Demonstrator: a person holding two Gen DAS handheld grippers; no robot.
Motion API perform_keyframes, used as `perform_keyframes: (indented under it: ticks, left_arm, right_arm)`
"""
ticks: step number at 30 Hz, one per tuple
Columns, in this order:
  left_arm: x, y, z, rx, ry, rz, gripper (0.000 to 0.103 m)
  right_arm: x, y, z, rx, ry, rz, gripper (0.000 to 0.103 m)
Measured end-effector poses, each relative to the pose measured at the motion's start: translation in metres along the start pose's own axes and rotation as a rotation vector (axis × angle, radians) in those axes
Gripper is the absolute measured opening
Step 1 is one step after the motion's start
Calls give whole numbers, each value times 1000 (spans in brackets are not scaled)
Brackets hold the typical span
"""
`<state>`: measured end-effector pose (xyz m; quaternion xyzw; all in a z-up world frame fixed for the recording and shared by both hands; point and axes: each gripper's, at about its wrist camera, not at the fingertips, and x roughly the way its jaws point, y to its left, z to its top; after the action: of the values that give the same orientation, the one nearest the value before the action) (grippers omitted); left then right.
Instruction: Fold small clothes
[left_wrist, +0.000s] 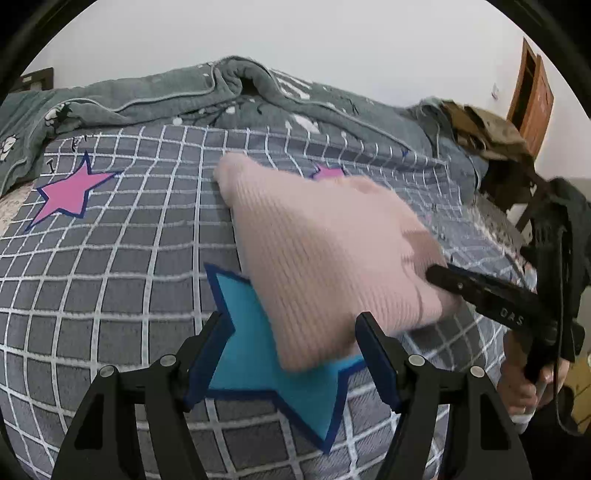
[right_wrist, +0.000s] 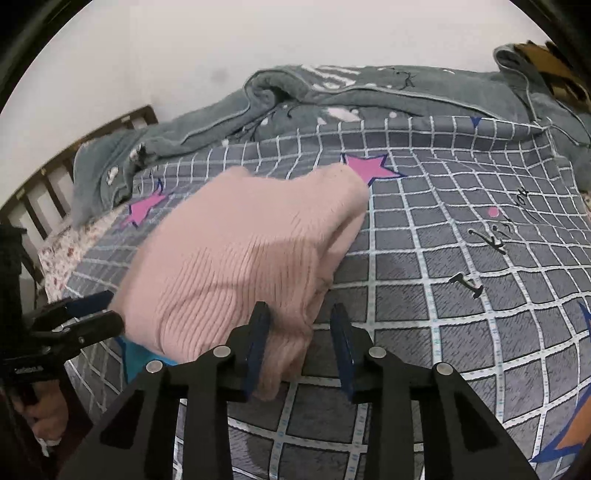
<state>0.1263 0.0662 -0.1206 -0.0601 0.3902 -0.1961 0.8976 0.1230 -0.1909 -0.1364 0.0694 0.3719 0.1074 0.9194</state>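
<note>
A pink ribbed knit garment (left_wrist: 325, 254) lies bunched and folded over itself on the bed, resting on a grey sheet (left_wrist: 110, 266) printed with a white grid and coloured stars. In the left wrist view its near edge covers part of a blue star (left_wrist: 258, 354) on the sheet, and its far corner reaches toward a small pink star (left_wrist: 327, 171) behind it; a larger pink star (left_wrist: 68, 192) sits well apart to the left. The left gripper (left_wrist: 291, 345) hangs just above the sheet with its fingers spread wide, holding nothing; the garment's near edge sits between and just beyond the fingertips, and whether it touches them cannot be told. The right gripper (right_wrist: 301, 325) is at the garment's near corner: its fingers stand apart, the left finger (right_wrist: 258, 332) pressed against the knit fabric, which bulges into the gap, while the right finger (right_wrist: 341, 339) stands clear of the cloth. From the left wrist view the right gripper's black arm reaches in from the right and meets the garment's right edge. A crumpled grey-green quilt (right_wrist: 332, 96) lies along the far side of the bed by the white wall (right_wrist: 258, 37), and wooden slats of the bed frame (right_wrist: 55, 166) show at the left of the right wrist view. The garment looks motion-blurred in both views.
</note>
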Motion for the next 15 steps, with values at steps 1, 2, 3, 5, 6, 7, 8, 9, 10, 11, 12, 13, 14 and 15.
perform_keyframes:
  ticks: [1,2,3,5,6,7,8,9,10,11,12,13,14,15]
  left_arm:
    - [1,0,4,-6,-5,4,70]
    - [3,-1,10,-13,-8,9,70]
    - [5,-2,16,-20,-9,14,70]
    - [10,-4,27,-29,-8,27,70]
    - [12,-5,32,-31,-13,33,70]
    - [13,-6,35,-34,-19,39,70]
    - [14,-6,38,-37,-24,45,70]
    - [15,-6,41,-42,-27,47,70]
    - [16,-5,43,-46,-28,46,70]
    - [17,-5,44,-50,-28,46,70]
    - [18,-5,45,-51,-28,50,70]
    - [18,-6,46,-51,-29,56,70]
    - [20,-7,47,-52,-29,63,70]
    - [22,-7,47,-54,-27,67,70]
  right_arm:
    - [-3,-1,3,11,-11,3,34]
    - [-5,-2,6,23,-21,3,34]
    - [-7,-3,12,41,-40,4,34]
    - [-6,-2,19,57,-62,6,34]
    - [-3,-2,22,62,-68,4,34]
    - [2,-2,25,73,-64,-2,34]
    - [9,-3,27,83,-51,-7,34]
    - [18,-5,29,98,-29,-4,33]
    - [23,-6,30,108,-26,6,20]
    - [24,-6,30,106,-31,21,15]
    - [22,-4,31,90,-45,9,14]
    - [16,-2,31,67,-78,-2,14]
    - [10,-3,31,66,-106,-1,13]
    - [4,-7,31,90,-132,1,12]
